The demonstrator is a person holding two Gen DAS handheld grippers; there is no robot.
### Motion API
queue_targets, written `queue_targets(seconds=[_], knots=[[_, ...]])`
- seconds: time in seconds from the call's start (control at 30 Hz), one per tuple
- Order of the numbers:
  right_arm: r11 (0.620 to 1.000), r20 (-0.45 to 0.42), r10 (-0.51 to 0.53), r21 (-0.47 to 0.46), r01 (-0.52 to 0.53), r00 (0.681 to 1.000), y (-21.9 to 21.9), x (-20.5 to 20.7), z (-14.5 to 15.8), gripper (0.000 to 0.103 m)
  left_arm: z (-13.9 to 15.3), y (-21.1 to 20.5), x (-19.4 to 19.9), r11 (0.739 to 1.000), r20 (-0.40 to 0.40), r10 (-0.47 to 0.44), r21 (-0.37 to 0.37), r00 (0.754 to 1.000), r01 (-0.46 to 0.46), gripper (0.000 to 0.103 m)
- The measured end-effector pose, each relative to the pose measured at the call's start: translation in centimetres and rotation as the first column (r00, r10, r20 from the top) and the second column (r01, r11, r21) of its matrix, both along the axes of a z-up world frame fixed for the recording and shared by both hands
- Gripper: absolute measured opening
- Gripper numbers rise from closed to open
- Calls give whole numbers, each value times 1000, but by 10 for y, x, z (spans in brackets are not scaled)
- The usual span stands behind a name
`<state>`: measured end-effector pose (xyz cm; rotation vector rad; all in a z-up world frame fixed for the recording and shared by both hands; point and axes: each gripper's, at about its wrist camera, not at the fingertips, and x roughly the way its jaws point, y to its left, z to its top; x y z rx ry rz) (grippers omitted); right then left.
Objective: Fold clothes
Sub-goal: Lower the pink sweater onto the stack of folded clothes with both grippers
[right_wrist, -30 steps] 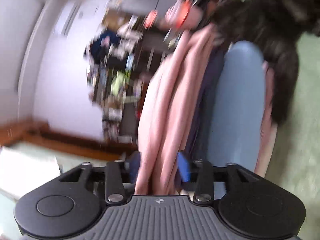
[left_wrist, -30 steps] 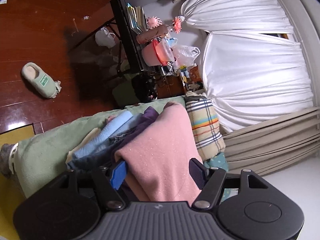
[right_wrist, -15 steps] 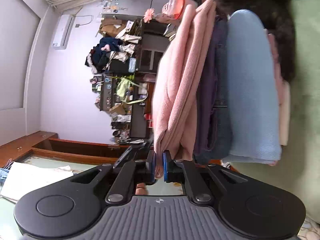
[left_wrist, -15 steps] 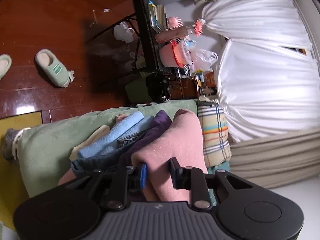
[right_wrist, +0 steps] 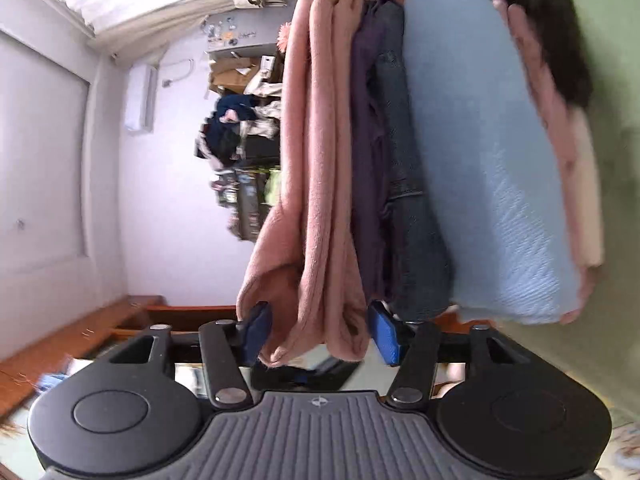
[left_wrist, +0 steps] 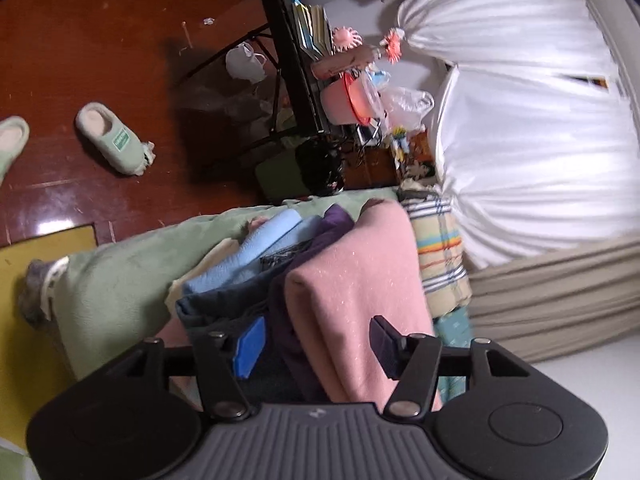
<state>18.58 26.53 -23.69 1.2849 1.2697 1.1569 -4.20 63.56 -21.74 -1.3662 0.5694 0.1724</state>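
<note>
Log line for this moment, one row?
stage: pink garment placed atop folded stack | left tool: open, straddling it | right tool: open, straddling it

Both cameras sit close behind their tools, rolled sideways. Each looks along the same stack of folded clothes [left_wrist: 352, 280] [right_wrist: 400, 152] from opposite ends, the pink sweater [left_wrist: 360, 292] [right_wrist: 316, 184] nearest.

The stack [left_wrist: 248, 276] of folded clothes fills the green blanket [left_wrist: 120, 276] centre, pink sweater [left_wrist: 356, 280] outermost. Beside the stack, bare blanket lies free toward the floor [left_wrist: 88, 40]. On the stack's other side a striped pillow [left_wrist: 438, 256] crowds it.
</note>
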Motion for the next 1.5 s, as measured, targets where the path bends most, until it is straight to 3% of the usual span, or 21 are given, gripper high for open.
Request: queue_targets(seconds=[0.13, 0.3, 0.4, 0.47, 0.5, 0.7, 0.77, 0.83, 0.93, 1.03, 1.1, 1.13, 1.23, 1.33, 1.5], knots=[[998, 103, -45, -33, 48, 994, -12, -8, 31, 9, 1, 3, 8, 998, -20, 4, 62, 1000, -3, 55], [983, 110, -19, -179, 38, 994, -21, -11, 23, 9, -9, 6, 3, 996, 11, 57, 68, 998, -58, 55], [984, 67, -42, -170, 53, 997, -32, -10, 14, 14, -12, 4, -12, 992, 67, 99, 65, 993, -104, 57], [983, 62, -68, -169, 78, 996, -38, -9, 12, 29, -13, 0, -26, 987, 112, 138, 71, 984, -147, 57], [982, 62, -77, -169, 86, 995, -39, -8, 11, 32, -13, -3, -30, 984, 116, 141, 90, 983, -152, 57], [989, 28, -103, -108, 105, 994, -39, -9, 8, 33, -11, -23, -25, 974, 95, 58, 212, 994, -77, 57], [990, 51, -80, -111, 85, 996, -35, -3, 11, 56, -14, -26, -21, 977, 122, 48, 199, 991, -72, 57], [990, 92, -46, -129, 57, 995, -27, -3, 13, 60, -19, -27, -18, 985, 160, 60, 151, 985, -84, 57], [987, 143, -37, -150, 59, 989, -14, -3, 17, 61, -29, -26, -13, 991, 195, 91, 75, 977, -107, 57], [987, 107, -5, -161, 22, 994, 3, 1, 12, 60, -33, -25, -11, 993, 188, 100, 47, 977, -110, 57], [989, 70, 13, -148, -3, 997, 10, 2, 9, 44, -35, -24, -12, 993, 182, 106, 38, 978, -115, 57], [990, 58, 16, -143, -7, 998, 11, 2, 9, 18, -36, -23, -14, 992, 182, 112, 32, 977, -120, 57], [985, 94, 1, -173, 15, 996, 7, 1, 23, 17, -36, -19, -21, 991, 192, 121, 25, 974, -128, 57], [987, 58, -8, -162, 17, 998, 4, 0, 29, 17, -36, -16, -26, 988, 183, 114, 80, 976, -131, 57], [986, 43, 1, -165, 6, 999, 7, 3, 32, 17, -32, -24, -29, 963, 128, 57, 255, 990, -89, 56]])
